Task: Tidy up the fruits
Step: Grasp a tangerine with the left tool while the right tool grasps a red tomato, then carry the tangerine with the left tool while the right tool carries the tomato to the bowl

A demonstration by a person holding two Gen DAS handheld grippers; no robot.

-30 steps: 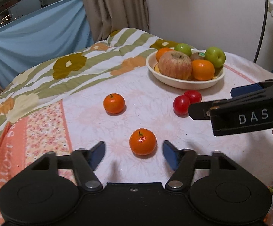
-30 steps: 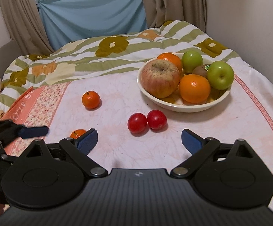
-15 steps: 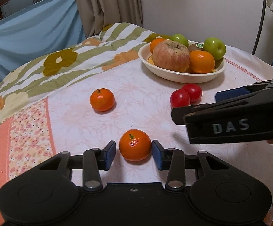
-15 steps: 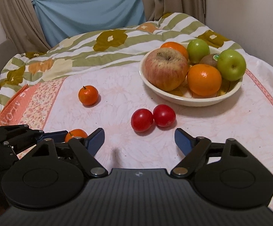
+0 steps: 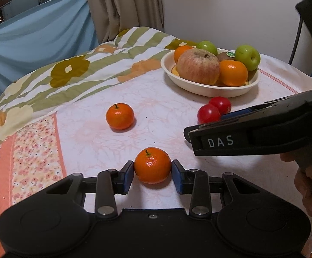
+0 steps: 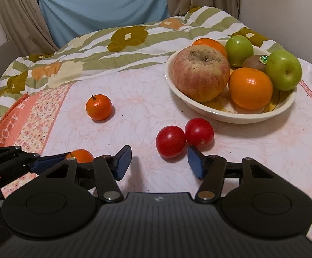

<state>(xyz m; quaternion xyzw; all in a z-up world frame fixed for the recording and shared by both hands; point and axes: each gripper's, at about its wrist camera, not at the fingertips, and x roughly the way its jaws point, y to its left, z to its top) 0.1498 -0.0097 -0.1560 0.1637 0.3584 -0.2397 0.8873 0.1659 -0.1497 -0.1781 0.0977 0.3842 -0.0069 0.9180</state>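
Orange fills the low centre of my left wrist view: the left tongs (image 5: 152, 173) are pinching a small mandarin (image 5: 152, 165), one blue pad pressed on each flank, the fruit sitting on the pale pink surface (image 5: 166, 111). A second mandarin (image 5: 119, 116) lies free at mid-frame, left of centre. Two red tomatoes (image 5: 214, 109) touch each other toward the right, just below the cream bowl (image 5: 212, 90) in the upper right, which is heaped with a big apple, oranges, green apples and a kiwi. My right tongs (image 5: 237, 126) cross in from the right edge.

From the right wrist view, the right tongs (image 6: 159, 161) stand partly spread and have just been closing; nothing sits between the pads, and the nearer tomato lies just beyond the right pad (image 6: 195, 161). The bowl (image 6: 231, 116) fills the upper right. At lower left, the left tongs (image 6: 48, 163) grip the mandarin (image 6: 81, 155), mostly hidden.
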